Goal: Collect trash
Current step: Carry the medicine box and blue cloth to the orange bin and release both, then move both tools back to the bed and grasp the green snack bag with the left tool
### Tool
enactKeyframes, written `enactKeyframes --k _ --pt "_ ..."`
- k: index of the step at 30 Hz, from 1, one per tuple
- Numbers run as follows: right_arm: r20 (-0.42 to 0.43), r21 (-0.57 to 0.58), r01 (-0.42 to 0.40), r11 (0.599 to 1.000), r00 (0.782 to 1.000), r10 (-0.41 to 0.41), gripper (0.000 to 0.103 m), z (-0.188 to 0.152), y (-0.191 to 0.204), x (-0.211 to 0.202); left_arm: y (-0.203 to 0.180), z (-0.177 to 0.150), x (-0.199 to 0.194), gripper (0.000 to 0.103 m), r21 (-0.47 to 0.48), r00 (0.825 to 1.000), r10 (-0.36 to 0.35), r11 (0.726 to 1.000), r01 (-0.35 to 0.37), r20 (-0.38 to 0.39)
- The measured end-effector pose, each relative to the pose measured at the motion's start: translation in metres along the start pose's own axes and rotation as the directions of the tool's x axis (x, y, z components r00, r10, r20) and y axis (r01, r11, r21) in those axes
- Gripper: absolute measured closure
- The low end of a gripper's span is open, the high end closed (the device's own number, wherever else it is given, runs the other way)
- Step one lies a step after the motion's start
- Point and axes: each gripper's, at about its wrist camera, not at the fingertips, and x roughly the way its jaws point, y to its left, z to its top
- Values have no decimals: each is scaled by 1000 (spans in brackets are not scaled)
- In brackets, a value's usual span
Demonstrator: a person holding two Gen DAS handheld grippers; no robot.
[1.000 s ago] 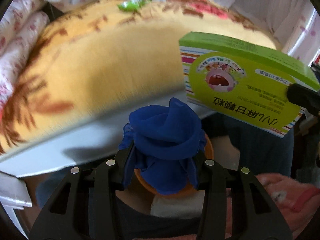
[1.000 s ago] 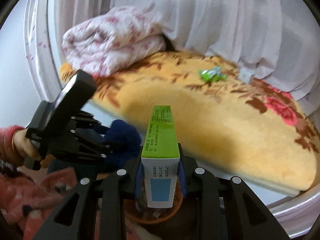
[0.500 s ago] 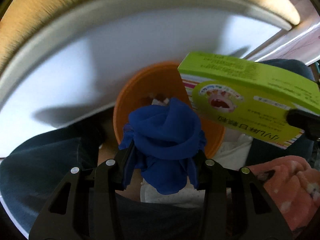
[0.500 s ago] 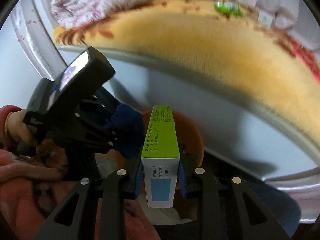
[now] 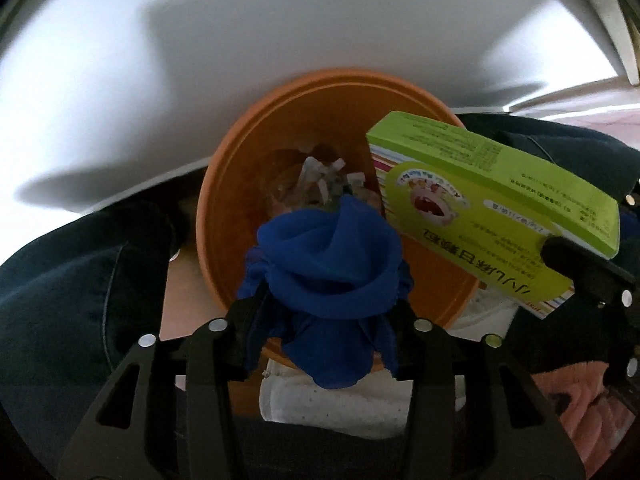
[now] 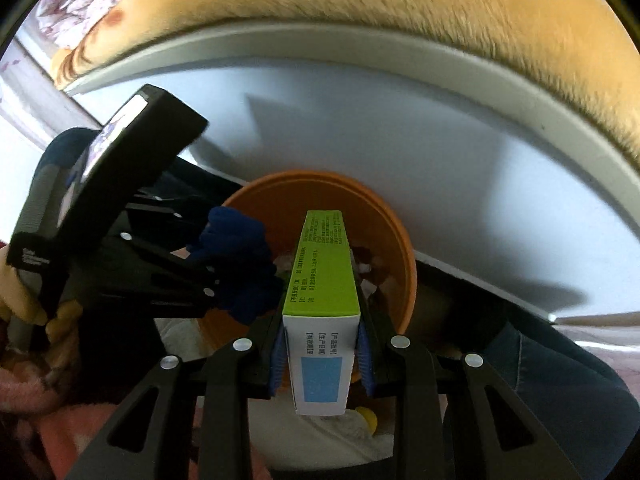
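Observation:
An orange bin [image 5: 248, 184] with crumpled wrappers [image 5: 320, 176] inside stands on the floor against the bed's side. My left gripper [image 5: 328, 296] points straight down over its near rim. A bunched blue cloth [image 5: 324, 256] is pinched between its fingers while the jaws are opening. To its right, my right gripper [image 6: 320, 320] holds a green and white box [image 6: 324, 264] edge-up over the bin [image 6: 384, 216]. Its blue pads still touch both faces of the box as the jaws start opening. The box [image 5: 480, 184] overlaps the bin's right rim in the left wrist view.
The bed's white side panel [image 5: 200, 60] rises just behind the bin, with a yellow blanket [image 6: 400, 12] on top. A person's jeans-clad legs [image 5: 60, 300] flank the bin. White fabric [image 5: 340, 404] lies under its near side, and a pink sleeve [image 6: 24, 392] is at the left.
Both grippers dropped from bed height and tipped downward, carrying the cloth and the box. The bed top left the left wrist view and the bin's inside came into sight below both.

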Motion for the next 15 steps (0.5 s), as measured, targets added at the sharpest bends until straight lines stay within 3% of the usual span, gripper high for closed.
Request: enactKeyframes --k 2,3,5,7,15 --pt "-6 36 -8 999 1000 8 64 1 -6 3 -1 1 1 46 -6 1000 12 1000 -12 4" --pt "-4 49 -11 999 1000 11 49 1 -7 3 0 1 -1 44 -9 1000 12 1000 -12 11" --pt "20 63 -2 998 1000 1 43 0 -10 -3 -2 2 -6 31 -13 1000 16 1000 -16 20" --pt "43 66 7 998 999 -10 35 1 -12 -10 -2 2 -8 28 -22 999 24 999 -24 29" --pt "99 91 36 995 994 -45 34 -6 -14 -34 -7 -1 -19 25 -19 998 36 999 -35 54"
